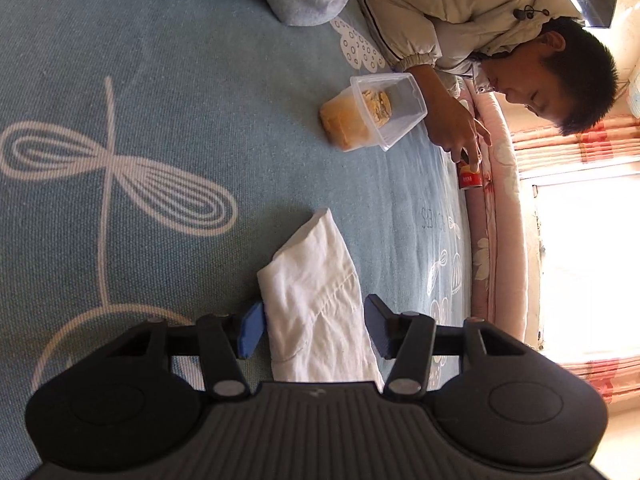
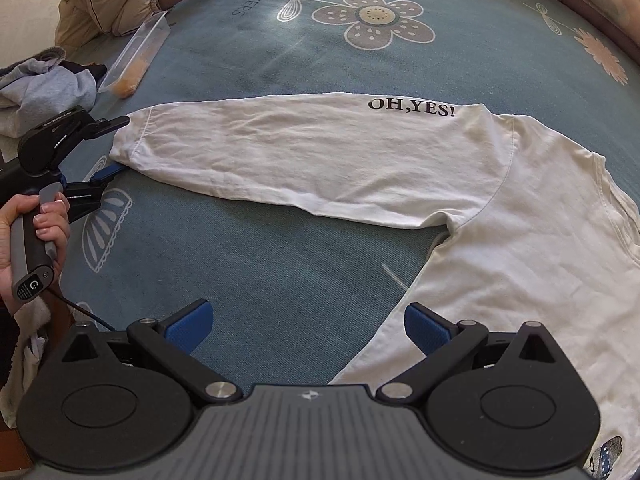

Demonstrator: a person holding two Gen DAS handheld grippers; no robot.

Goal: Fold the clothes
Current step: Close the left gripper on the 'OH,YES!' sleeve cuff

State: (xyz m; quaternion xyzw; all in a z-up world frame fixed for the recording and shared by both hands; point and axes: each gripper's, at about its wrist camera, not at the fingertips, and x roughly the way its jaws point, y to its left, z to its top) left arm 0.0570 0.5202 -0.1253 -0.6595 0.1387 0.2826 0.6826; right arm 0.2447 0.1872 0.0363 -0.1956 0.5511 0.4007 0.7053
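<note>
A: Where is the shirt (image 2: 500, 216) lying?

B: It is lying flat on the bed (image 2: 280, 280), 1 sleeve (image 2: 280, 152) stretching out sideways, the "OH,YES!" print facing up. Your left gripper (image 1: 314, 330) is straddling the cuff (image 1: 316, 280) with its fingers spread, not pinching yet.

A: And my right gripper (image 2: 308, 326)?

B: It is also spread, holding nothing, hovering by the shirt's side edge below the armpit.

A: How should I be taking the cuff?

B: I'd judge you are lining up well. Be closing on both layers, low against the bed, and be avoiding the sheet underneath. Be keeping clear of the box (image 1: 376, 112) beyond.
</note>
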